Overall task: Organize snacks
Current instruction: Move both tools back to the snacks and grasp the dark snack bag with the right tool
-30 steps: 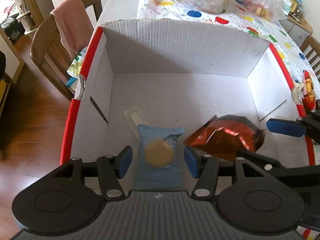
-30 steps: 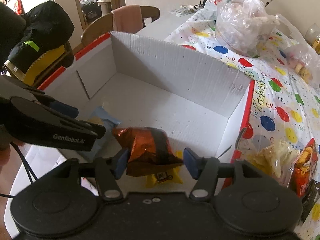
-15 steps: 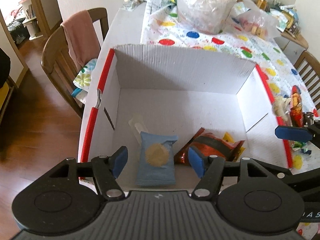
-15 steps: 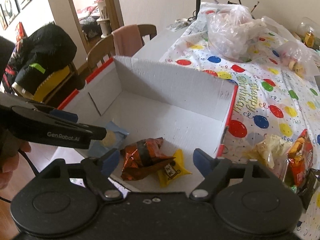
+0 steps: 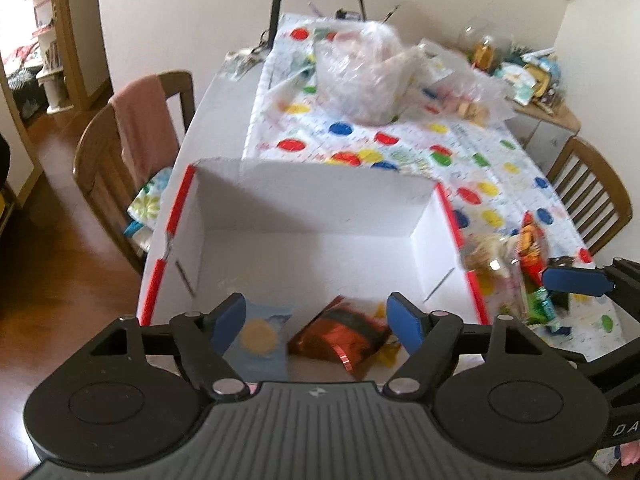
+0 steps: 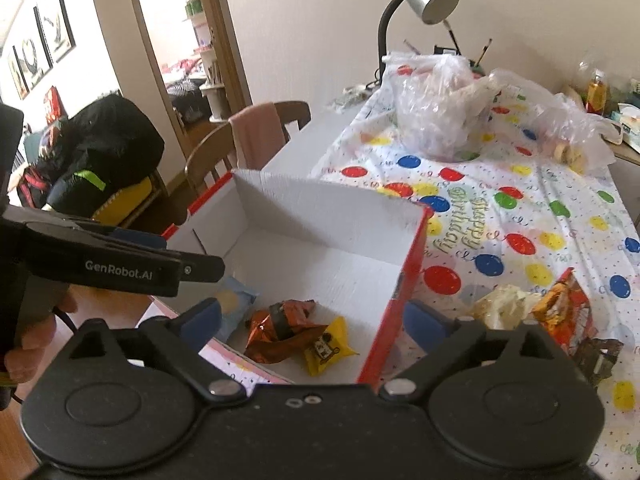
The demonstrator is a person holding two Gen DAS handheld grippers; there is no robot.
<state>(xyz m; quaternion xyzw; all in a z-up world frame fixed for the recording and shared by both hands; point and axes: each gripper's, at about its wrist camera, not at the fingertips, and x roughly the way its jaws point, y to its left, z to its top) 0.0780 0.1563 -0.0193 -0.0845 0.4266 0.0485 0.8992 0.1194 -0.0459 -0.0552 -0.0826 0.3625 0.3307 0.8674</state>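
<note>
Low in both frames, the left gripper (image 5: 316, 322) and right gripper (image 6: 316, 322) gape wide, empty, above the box's (image 6: 332, 204) near edge; the orange packet (image 6: 282, 330) lies inside, far floor bare.

Both grippers are black plastic with blue finger pads (image 5: 404, 322), silver screws (image 6: 401, 387) and round ribbed housings. The left gripper (image 6: 152, 268), at frame left, carries white "GenRobot.AI" lettering.

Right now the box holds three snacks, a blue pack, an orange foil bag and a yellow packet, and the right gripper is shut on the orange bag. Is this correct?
Not quite. The right gripper is open and holds nothing; the orange foil bag lies in the box with the blue pack and yellow packet. The right wrist view shows it.
</note>
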